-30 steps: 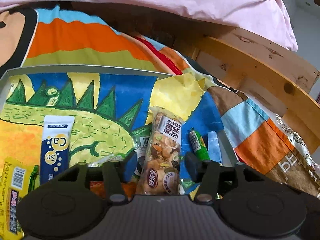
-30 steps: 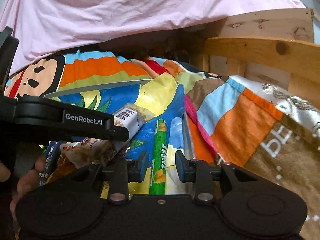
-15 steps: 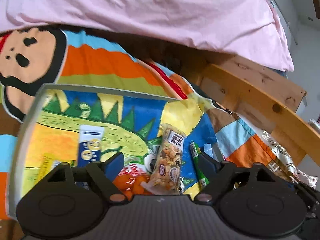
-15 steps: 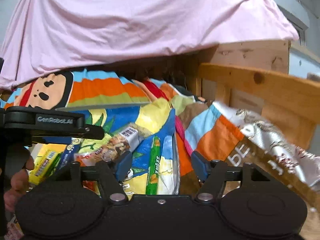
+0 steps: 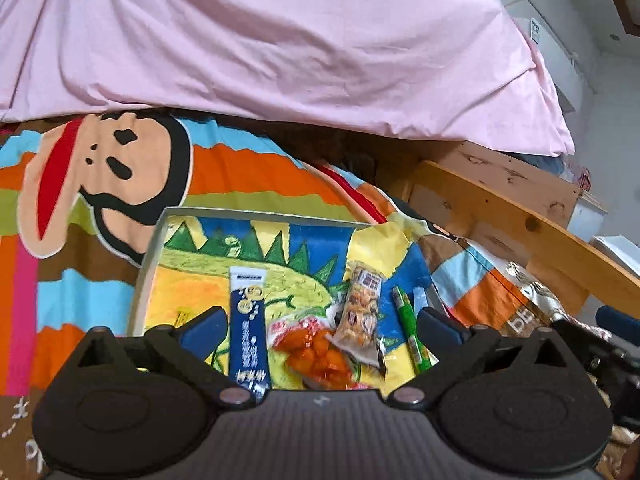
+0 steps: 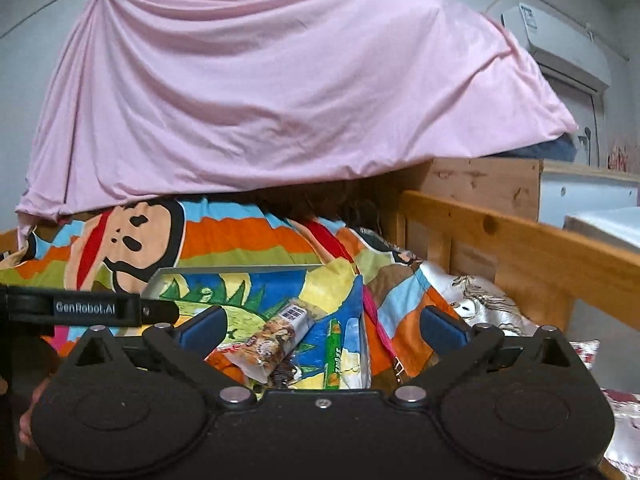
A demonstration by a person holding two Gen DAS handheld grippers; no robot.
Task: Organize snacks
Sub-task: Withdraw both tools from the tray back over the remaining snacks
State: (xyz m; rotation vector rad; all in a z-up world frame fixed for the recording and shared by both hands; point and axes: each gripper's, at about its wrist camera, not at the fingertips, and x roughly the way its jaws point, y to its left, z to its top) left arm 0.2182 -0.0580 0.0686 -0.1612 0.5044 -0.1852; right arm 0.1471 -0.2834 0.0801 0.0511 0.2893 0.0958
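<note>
Both claws have pulled up and back since the earlier frames, jaws just been opening, nothing between them now. Left gripper is spread fully wide and empty, touching nothing, above the tray, where left to right lie a blue sachet, an orange snack pack, a nut bar overlapping the orange pack's right edge, and a green stick near the right rim. Right gripper is equally wide and empty, off the same nut bar and green stick.
</note>
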